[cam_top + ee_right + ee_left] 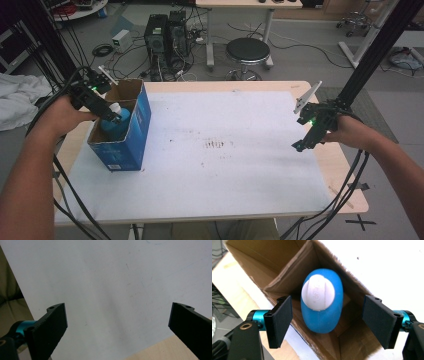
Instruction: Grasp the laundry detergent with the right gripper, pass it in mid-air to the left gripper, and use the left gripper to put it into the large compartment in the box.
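Blue bottle (322, 305) upright in the cardboard box (274, 272), directly below the open left gripper (328, 322) (right gripper (117, 327) open, idle): probably light, smooth, rigid; grasp flanks beneath white cap (318, 292).

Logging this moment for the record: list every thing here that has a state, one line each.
Blue plastic bottle with white cap: capped, standing upright inside the box, free of both pads.
Blue cardboard box: top flaps open, upright on the table.
Left gripper: open, jaws either side of the bottle, not touching.
Right gripper: open, nothing between its jaws, over the white table sheet.
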Demonstrator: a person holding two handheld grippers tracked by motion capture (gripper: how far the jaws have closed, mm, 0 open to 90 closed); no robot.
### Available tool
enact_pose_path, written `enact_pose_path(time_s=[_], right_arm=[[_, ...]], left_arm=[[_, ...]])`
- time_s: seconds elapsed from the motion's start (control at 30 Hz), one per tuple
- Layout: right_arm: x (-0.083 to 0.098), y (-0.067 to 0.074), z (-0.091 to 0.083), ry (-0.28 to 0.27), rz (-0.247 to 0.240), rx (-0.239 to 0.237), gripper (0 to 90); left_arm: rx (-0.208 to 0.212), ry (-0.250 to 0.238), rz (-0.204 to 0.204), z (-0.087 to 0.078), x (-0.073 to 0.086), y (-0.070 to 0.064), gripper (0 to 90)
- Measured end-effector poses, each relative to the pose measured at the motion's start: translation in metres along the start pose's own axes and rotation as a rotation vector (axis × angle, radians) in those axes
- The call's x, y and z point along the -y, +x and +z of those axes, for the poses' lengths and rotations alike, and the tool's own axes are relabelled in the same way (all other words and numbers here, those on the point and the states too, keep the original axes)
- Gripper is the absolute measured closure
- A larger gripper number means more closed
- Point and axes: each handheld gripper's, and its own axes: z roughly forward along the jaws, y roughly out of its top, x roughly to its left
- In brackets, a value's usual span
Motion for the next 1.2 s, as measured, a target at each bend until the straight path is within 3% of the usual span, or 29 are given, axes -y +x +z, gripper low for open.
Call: enact_pose_path(time_s=[0.23, 0.33, 0.57, 0.87, 0.93, 1.2], right_arm=[[0.001, 0.003, -0.005, -0.011, 0.001, 0.006, 1.1], [0.0, 0.005, -0.007, -0.015, -0.003, 0.01, 1.1], [-0.002, 0.008, -0.011, -0.025, -0.005, 0.015, 1.1], [-0.001, 0.01, -0.015, -0.04, 0.004, 0.017, 1.1], [-0.001, 0.011, -0.015, -0.039, 0.002, 0.016, 1.1], [-0.004, 0.012, -0.014, -0.037, -0.001, 0.016, 1.1]], left_arm=[[0.024, -0.054, 0.029, -0.028, -0.016, -0.02, 24.8], [0.031, -0.059, 0.02, -0.036, -0.026, -0.03, 24.8], [0.082, -0.115, 0.134, -0.049, -0.049, -0.058, 24.7], [0.171, -0.113, 0.275, -0.034, -0.073, -0.09, 24.1], [0.191, -0.106, 0.303, -0.03, -0.078, -0.096, 12.8], [0.249, -0.099, 0.403, -0.017, -0.095, -0.128, 12.8]])
